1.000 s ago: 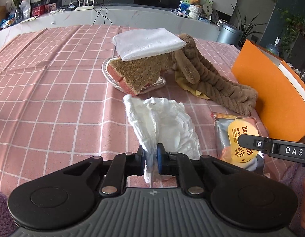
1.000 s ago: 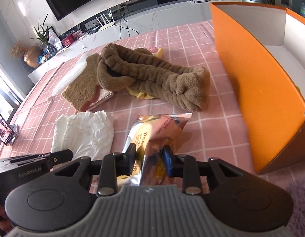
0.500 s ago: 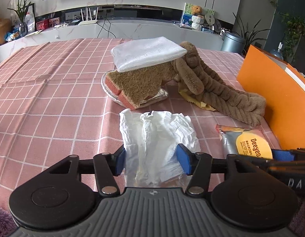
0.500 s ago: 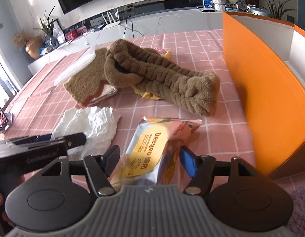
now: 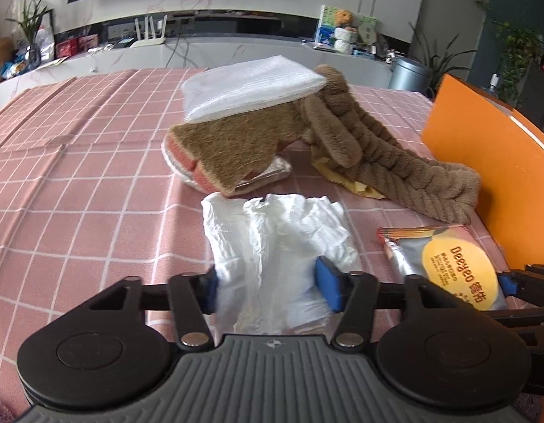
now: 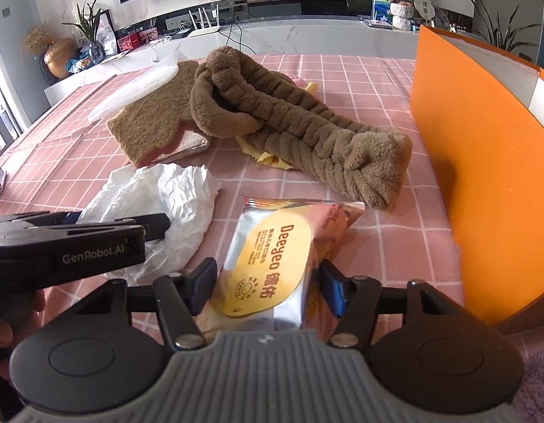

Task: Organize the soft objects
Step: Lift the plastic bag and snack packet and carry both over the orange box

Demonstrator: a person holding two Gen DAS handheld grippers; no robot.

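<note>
While both tools hover low over the pink checked surface [image 5: 78, 183], no item has reached the orange box [image 6: 483, 162], so the sorting is judged barely begun. The left hand-held gripper [image 5: 270, 283] has just been narrowing from a wider spread; its jaws stand apart on either side of the crumpled white tissue [image 5: 275, 236], whose near edge lies between them, not yet clamped. The right hand-held gripper [image 6: 268, 287] has also just been narrowing and straddles the foil wipes packet [image 6: 272, 264] without visibly pressing on it. Beyond, the brown plush scarf [image 6: 307, 127], the coir scrub pad [image 5: 236, 148] and the white mesh pouch [image 5: 251, 88] lie heaped together, untouched. All five items remain to be placed.
</note>
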